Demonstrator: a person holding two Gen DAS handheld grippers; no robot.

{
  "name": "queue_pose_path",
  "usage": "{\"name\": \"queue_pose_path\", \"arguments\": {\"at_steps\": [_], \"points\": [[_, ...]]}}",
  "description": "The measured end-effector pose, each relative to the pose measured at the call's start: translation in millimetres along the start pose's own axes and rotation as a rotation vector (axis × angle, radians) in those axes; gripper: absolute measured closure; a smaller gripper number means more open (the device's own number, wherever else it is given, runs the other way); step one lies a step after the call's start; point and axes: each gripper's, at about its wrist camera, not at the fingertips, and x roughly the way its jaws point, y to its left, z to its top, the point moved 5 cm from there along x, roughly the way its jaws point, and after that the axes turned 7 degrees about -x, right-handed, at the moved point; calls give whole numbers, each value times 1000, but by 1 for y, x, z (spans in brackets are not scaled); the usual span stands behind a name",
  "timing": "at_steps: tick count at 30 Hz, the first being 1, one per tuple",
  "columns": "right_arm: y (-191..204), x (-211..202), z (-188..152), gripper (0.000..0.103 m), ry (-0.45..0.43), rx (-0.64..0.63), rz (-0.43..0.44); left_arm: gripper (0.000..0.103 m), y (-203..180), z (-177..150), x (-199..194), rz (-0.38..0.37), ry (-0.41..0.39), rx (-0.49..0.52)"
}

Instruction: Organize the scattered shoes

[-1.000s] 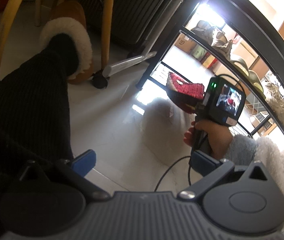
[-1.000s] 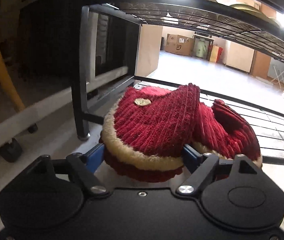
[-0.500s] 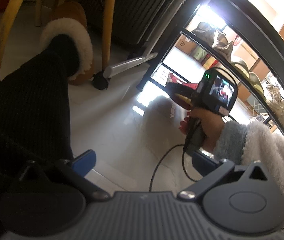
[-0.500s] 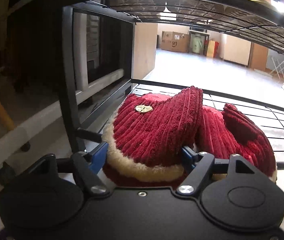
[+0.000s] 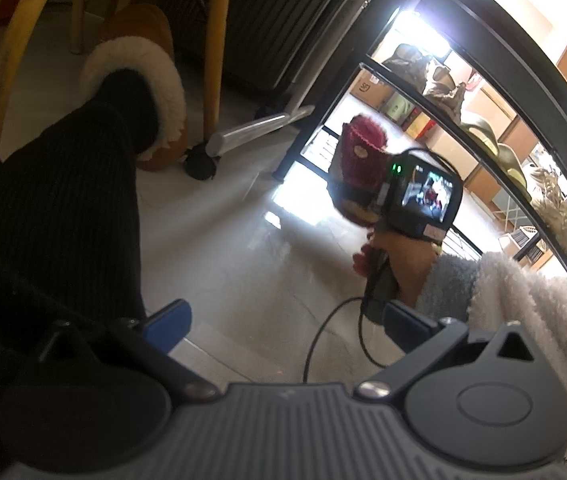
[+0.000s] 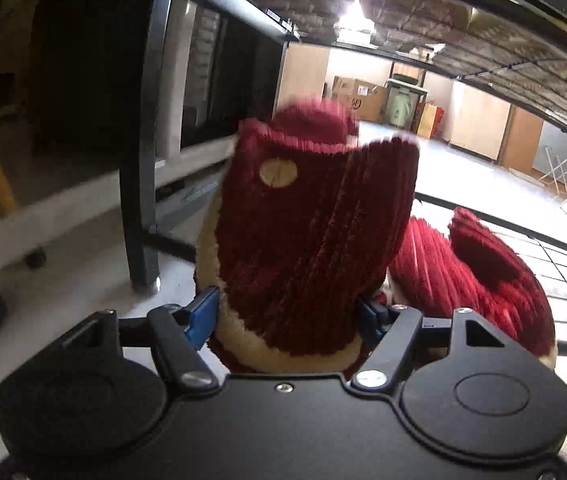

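R gripper [image 6: 285, 316] has just been closing and clamps the red slipper [image 6: 307, 240] at the rack's [image 6: 139, 160] front-left corner; soft, light, squashy — best held low by the sole. L gripper [image 5: 283, 320] released, empty.

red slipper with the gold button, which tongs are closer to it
Right. The right tongs have the red slipper between their pads, gripping its heel end at the shoe rack. The left tongs hang open over bare floor, well short of it.

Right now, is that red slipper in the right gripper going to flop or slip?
The red slipper probably flops: plush and squashed between the pads of the right gripper. Its ribbed fabric likely resists slipping. It looks light.
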Motion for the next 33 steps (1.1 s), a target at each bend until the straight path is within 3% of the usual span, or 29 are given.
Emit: {"name": "queue_pose_path", "arguments": {"at_steps": [9, 12, 14, 16, 20, 23, 27, 30, 33], "points": [[-14, 52, 40, 32, 111, 96, -6, 0, 0, 0, 1, 1, 0, -2], [-14, 50, 40, 26, 107, 105, -18, 0, 0, 0, 2, 2, 5, -1], [-15, 35, 35, 12, 95, 92, 1, 0, 0, -1, 2, 2, 7, 3], [-16, 10, 28, 10, 40, 64, 22, 0, 1, -1, 1, -2, 5, 0], [-31, -59, 10, 3, -135, -134, 24, 0, 1, -2, 0, -2, 3, 1], [-61, -85, -1, 0, -162, -183, -22, 0, 0, -2, 2, 2, 3, 4], [-97, -79, -18, 0, -55, -136, -18, 0, -2, -3, 3, 12, 5, 16], [-111, -60, -24, 8, 14, -84, -24, 0, -3, -5, 4, 24, 9, 27], [-114, -44, -21, 25, 49, -14, 24, 0, -3, -5, 5, 30, 10, 32]]}}
